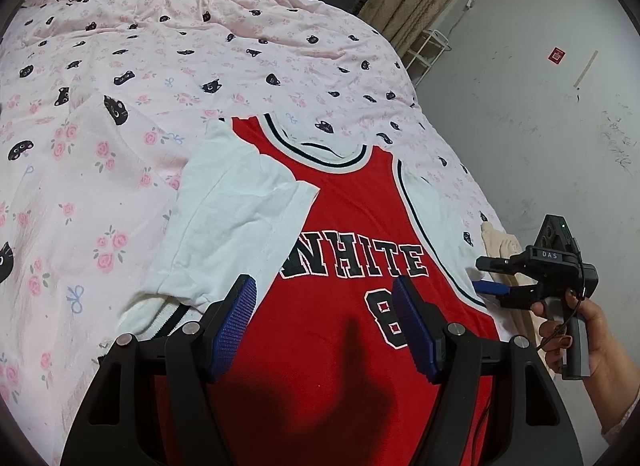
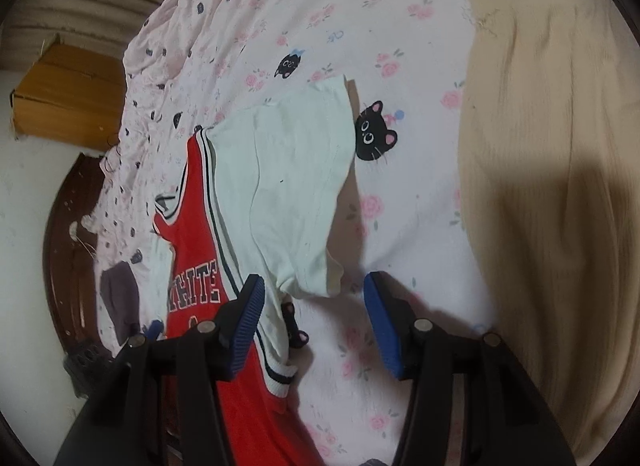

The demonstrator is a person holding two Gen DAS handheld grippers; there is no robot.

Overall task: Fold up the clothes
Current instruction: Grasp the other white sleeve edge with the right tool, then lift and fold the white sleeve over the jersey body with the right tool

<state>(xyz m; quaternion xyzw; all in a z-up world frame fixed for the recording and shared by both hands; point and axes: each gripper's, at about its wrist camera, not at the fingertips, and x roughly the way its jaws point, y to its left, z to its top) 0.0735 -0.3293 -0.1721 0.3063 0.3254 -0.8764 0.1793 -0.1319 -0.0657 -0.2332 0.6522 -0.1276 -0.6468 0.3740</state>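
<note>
A red jersey (image 1: pixel 340 346) with white sleeves lies flat, front up, on the bed (image 1: pixel 120 65). The left hand-held gripper (image 1: pixel 324 330) hovers spread over the jersey's chest, gripping nothing; the right hand-held gripper (image 2: pixel 314 318) stands spread at the jersey's unfolded sleeve (image 2: pixel 296 185). A pinch taking the bedsheet along with the sleeve hem would likely drag the jersey askew.

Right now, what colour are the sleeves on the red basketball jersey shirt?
White; the folded-in white short sleeve on the red jersey shirt shows best in the left wrist view.
</note>
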